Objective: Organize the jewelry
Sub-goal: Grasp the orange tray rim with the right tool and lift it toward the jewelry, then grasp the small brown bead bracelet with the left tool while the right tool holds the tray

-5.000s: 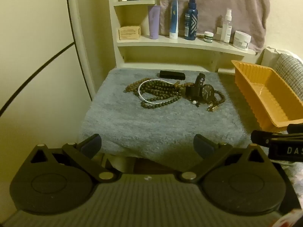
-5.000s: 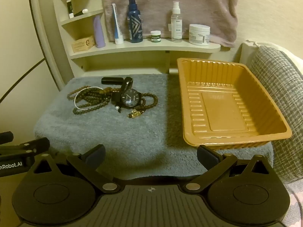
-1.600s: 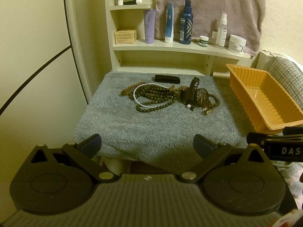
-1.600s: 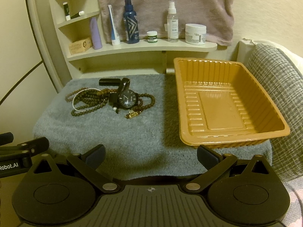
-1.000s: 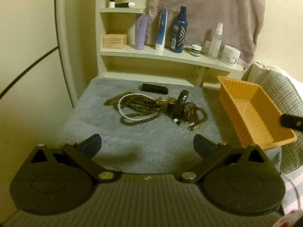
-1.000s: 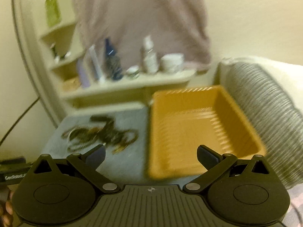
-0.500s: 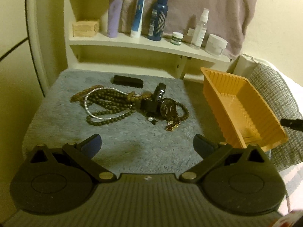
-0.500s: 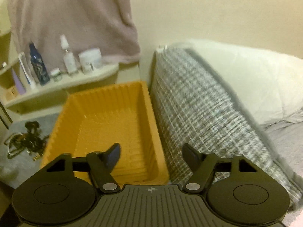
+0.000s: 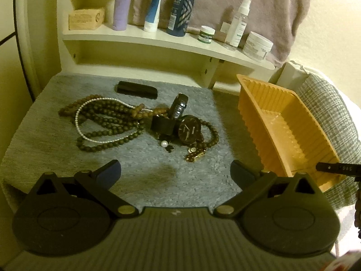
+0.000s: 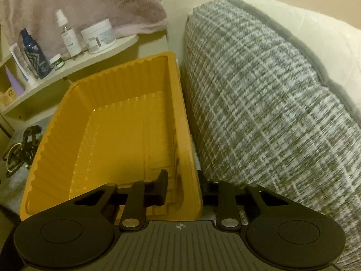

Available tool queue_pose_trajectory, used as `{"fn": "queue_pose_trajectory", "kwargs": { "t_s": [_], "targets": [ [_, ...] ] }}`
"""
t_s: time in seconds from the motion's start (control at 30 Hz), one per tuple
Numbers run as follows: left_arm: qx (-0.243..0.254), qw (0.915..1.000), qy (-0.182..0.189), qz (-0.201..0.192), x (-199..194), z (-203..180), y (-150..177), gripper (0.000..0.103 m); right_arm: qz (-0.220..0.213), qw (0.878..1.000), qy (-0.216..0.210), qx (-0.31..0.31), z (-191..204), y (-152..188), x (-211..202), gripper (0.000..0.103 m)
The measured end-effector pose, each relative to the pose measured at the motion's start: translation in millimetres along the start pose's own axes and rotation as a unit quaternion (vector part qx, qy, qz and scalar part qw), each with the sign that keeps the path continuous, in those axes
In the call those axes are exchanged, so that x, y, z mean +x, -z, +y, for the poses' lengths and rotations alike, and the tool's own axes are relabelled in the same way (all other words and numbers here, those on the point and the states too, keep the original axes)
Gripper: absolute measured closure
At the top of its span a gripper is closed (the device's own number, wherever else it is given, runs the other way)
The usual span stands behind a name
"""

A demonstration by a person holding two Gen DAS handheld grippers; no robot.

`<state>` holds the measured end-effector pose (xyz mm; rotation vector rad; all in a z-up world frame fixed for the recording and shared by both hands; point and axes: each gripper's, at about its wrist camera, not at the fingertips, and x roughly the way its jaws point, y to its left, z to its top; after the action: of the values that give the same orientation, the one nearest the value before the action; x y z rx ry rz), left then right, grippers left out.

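Note:
A tangle of jewelry lies on a grey towel [image 9: 56,153]: dark bead necklaces [image 9: 106,122], a thin pearl strand, a black watch [image 9: 189,129], a loose pearl [image 9: 164,144] and a gold piece [image 9: 195,156]. My left gripper [image 9: 175,174] is open and empty, low over the towel just short of the jewelry. An orange tray [image 9: 279,122] stands to the right. My right gripper [image 10: 183,186] straddles the tray's right wall [image 10: 187,135] near the front corner, one finger [image 10: 163,186] inside and the other mostly hidden outside; the jaws are nearly closed on the wall.
A shelf [image 9: 158,38] behind the towel holds bottles, tubes and jars. A black bar [image 9: 136,89] lies at the towel's back. A grey woven cushion [image 10: 270,101] presses against the tray's right side. The jewelry shows at the far left of the right wrist view [image 10: 20,149].
My right gripper swung right from the table's front to the tray's right wall and narrowed its jaws around it. My left gripper moved forward toward the jewelry, staying open.

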<state>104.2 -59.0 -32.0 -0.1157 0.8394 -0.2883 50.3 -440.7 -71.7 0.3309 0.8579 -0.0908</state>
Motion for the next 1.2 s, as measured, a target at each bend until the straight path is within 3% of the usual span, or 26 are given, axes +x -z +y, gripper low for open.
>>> {"fn": "queue_pose_trajectory", "kwargs": {
  "t_s": [0.27, 0.43, 0.63, 0.73, 0.8, 0.87, 1.13, 1.2],
  "targets": [
    [0.003, 1.0, 0.003, 0.002, 9, -2, 2, 0.001, 0.005, 1.0, 0.023, -0.004, 13, -11, -5, 0.095],
    [0.034, 0.9993, -0.002, -0.018, 14, -2, 0, 0.005, -0.01, 0.997, 0.055, -0.051, 39, -19, -14, 0.096],
    [0.086, 0.9953, 0.029, -0.035, 23, -12, -2, 0.024, -0.031, 0.992, 0.085, -0.092, 67, -22, -21, 0.097],
    [0.141, 0.9886, 0.041, -0.033, 30, -27, 1, 0.045, -0.033, 0.991, 0.089, -0.091, 71, -22, -21, 0.097],
    [0.176, 0.9832, 0.041, -0.026, 39, -36, 5, 0.069, -0.033, 0.991, 0.091, -0.091, 73, -23, -19, 0.097],
    [0.201, 0.9789, 0.035, -0.019, 49, -43, 9, 0.077, -0.03, 0.991, 0.092, -0.093, 73, -23, -19, 0.097],
    [0.263, 0.9648, -0.005, -0.015, 69, -54, 19, 0.084, -0.022, 0.992, 0.089, -0.089, 67, -22, -19, 0.098],
    [0.272, 0.962, -0.012, -0.014, 67, -55, 22, 0.096, -0.022, 0.992, 0.089, -0.087, 66, -22, -18, 0.098]
  ]
}}
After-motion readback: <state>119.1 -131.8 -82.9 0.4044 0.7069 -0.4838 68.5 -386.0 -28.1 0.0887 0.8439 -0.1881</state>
